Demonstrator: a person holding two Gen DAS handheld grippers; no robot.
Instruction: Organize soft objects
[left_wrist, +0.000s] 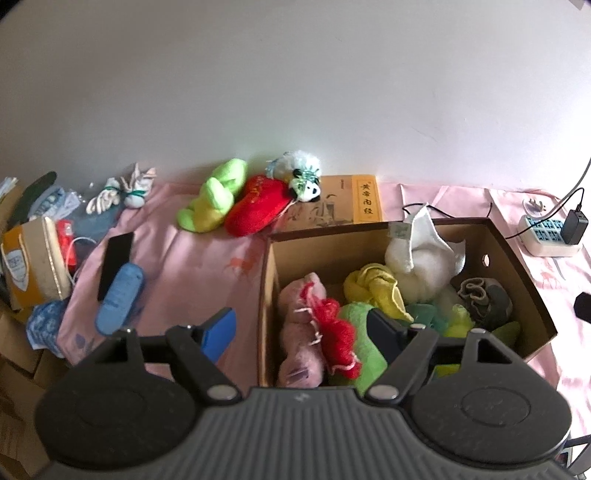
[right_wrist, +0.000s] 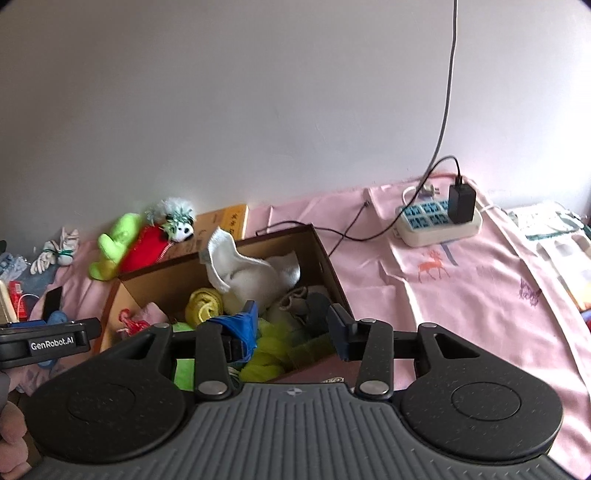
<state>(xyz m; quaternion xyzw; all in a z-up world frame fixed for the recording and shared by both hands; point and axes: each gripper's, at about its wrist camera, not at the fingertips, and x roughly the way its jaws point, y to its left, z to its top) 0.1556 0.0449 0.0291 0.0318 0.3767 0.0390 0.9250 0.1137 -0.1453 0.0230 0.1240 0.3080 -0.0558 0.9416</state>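
Brown cardboard box brims with plush and rolled socks; left gripper and right gripper both spread apart.

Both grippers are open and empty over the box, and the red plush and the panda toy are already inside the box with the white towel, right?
Not quite. The red plush and the panda toy still lie outside the box, on the pink sheet behind it by the wall; the left wrist view shows this. The rest holds: left gripper and right gripper are open and empty, and the white towel is inside.
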